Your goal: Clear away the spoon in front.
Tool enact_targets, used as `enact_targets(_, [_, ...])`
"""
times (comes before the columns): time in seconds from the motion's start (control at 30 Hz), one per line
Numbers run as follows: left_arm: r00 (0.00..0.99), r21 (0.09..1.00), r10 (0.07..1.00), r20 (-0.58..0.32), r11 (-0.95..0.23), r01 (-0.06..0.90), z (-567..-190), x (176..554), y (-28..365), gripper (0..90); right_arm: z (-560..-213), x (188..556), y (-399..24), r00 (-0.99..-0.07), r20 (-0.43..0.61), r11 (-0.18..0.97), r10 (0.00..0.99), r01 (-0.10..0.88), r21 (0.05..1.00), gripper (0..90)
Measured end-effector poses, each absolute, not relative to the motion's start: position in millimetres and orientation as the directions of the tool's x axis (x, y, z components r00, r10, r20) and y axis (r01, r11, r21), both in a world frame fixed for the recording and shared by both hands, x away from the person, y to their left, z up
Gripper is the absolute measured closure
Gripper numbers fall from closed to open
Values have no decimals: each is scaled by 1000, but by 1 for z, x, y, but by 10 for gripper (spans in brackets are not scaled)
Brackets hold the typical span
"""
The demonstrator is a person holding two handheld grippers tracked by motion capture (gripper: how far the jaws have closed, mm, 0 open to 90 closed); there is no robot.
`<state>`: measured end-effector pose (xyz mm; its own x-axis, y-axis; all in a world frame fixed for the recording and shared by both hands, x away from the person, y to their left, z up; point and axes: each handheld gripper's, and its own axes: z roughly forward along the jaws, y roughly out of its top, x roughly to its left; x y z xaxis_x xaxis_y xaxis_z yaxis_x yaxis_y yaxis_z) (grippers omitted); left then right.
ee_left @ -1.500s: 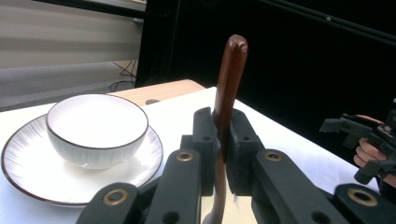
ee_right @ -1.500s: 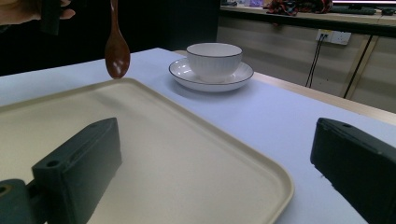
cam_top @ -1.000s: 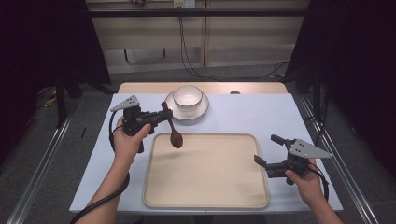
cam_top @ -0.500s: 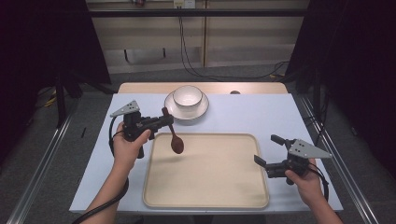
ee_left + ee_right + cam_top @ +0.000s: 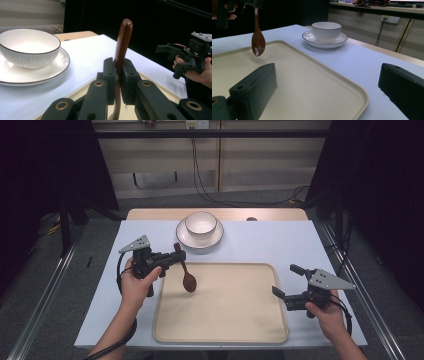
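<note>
Lighting even on the work surface, surroundings dark.
Overhead light falls evenly on the table (image 5: 260,245) and tray (image 5: 235,305); sides of the room drop to near black. Soft shadow lies under the spoon (image 5: 258,42). High view slightly soft; both gripper views blur their own near jaws. The bowl (image 5: 28,47) shows mild glare.

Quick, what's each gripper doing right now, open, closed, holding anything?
Left gripper: closed on the wooden spoon.
Right gripper: open, holding nothing.
</note>
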<state>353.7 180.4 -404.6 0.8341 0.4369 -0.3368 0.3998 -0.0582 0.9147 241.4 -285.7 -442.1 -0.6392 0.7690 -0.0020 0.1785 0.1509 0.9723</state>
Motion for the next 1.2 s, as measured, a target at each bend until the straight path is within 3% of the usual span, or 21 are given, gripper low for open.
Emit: enact_targets(1.2, [862,905,371,-346,-111,411,-411,333,168,838,-443,242,-285,-647,-12,170,762,182,969,15])
